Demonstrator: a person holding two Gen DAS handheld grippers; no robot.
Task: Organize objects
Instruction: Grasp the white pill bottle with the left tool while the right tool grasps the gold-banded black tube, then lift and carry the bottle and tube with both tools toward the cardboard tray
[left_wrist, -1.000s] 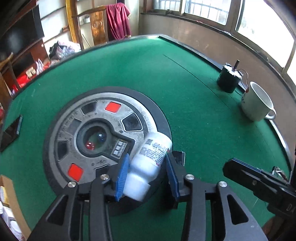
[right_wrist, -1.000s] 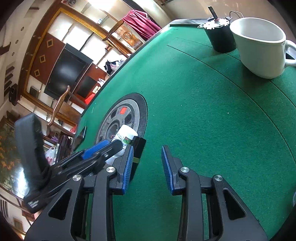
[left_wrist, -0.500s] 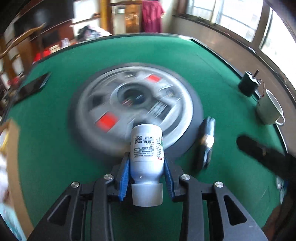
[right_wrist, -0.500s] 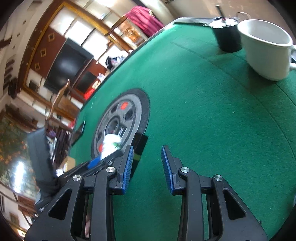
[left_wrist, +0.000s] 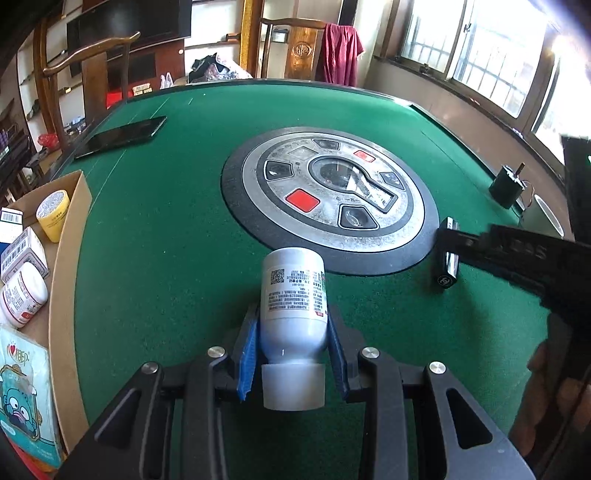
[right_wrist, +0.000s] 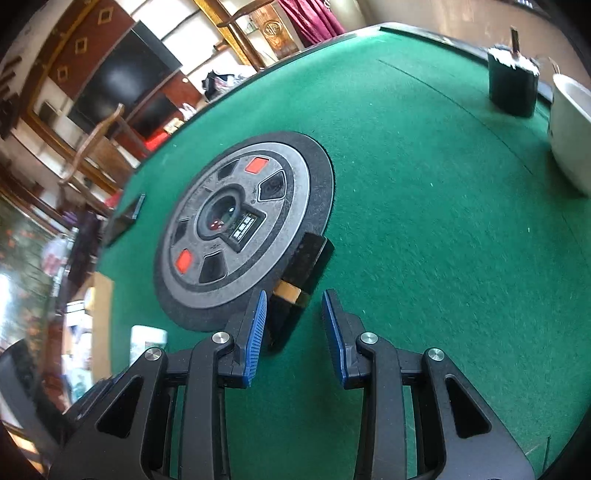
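My left gripper (left_wrist: 293, 325) is shut on a white labelled bottle (left_wrist: 293, 291), gripped near its neck with the cap towards the camera, above the green table (left_wrist: 166, 266). An open cardboard box (left_wrist: 68, 258) at the left edge holds several jars and packets. In the right wrist view my right gripper (right_wrist: 293, 325) is open. A black case with a gold band (right_wrist: 303, 269) lies against the round panel's rim, its near end just inside the fingertips, close to the left pad (right_wrist: 255, 332) and untouched. That case (left_wrist: 448, 258) also shows in the left view, under the right gripper (left_wrist: 517, 258).
A round grey control panel (left_wrist: 332, 195) sits in the table's middle. A dark phone (left_wrist: 122, 134) lies at the far left. A black motor (right_wrist: 511, 83) and a white mug (right_wrist: 572, 136) stand at the right edge. Chairs and shelves surround the table.
My left gripper closed on the white bottle, lifted it off the panel's edge and swung left, bringing the box into view. My right gripper moved in closer to the black case.
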